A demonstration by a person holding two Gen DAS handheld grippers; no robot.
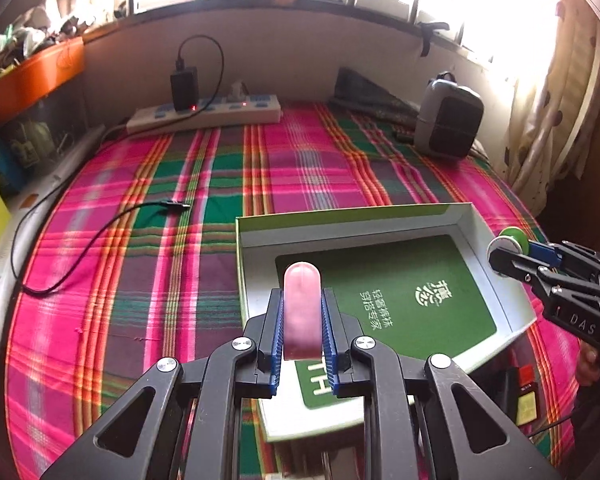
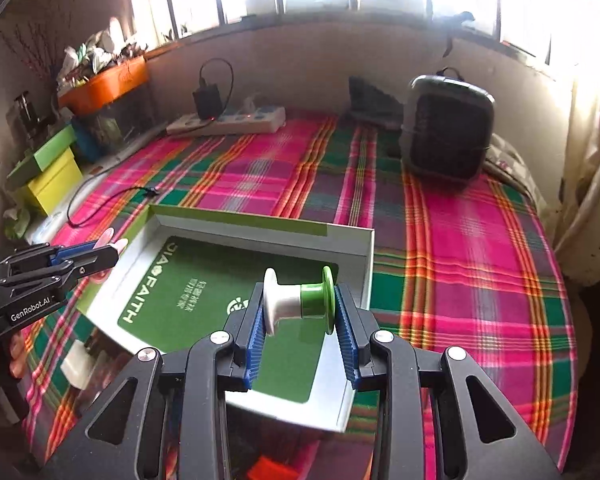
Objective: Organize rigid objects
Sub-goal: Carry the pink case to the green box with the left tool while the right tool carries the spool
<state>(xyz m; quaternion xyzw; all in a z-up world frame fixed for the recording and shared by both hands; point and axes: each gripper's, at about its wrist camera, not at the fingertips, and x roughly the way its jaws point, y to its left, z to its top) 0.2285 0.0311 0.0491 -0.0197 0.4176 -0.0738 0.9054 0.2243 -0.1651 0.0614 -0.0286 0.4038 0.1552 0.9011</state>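
In the left wrist view, the left tool (image 1: 302, 328) is seen at the lower centre of the frame, closed narrowly on a pink translucent piece (image 1: 302, 312) with a rounded top; the piece is pinched between the two blue ribbed pads (image 1: 277, 336) and stands out beyond the fingertips. Behind and below it, a shallow white box with a green rim (image 1: 340, 216) is seen lying on a plaid cloth (image 1: 140, 280), and a dark green booklet with white lettering (image 1: 400, 300) lies flat inside the box. At the right edge of the same frame, the right tool (image 1: 512, 250) is seen reaching in from the side, with a green and white spool (image 1: 512, 240) held at its tip above the right wall of the box. In the right wrist view, the right tool (image 2: 300, 304) fills the lower centre; its jaws are set partly apart and are closed on the spool (image 2: 300, 300), which lies crosswise between the pads, its white flange against the left pad and its green flange against the right pad. The spool is held over the green booklet (image 2: 204, 280) within the box (image 2: 260, 222). At the left edge, the left tool (image 2: 108, 250) is seen with the pink piece (image 2: 107, 236) at its tip, near the left wall of the box. A white power strip (image 2: 228, 122) and a dark speaker-like unit (image 2: 448, 132) are seen at the far end of the cloth (image 2: 460, 260).
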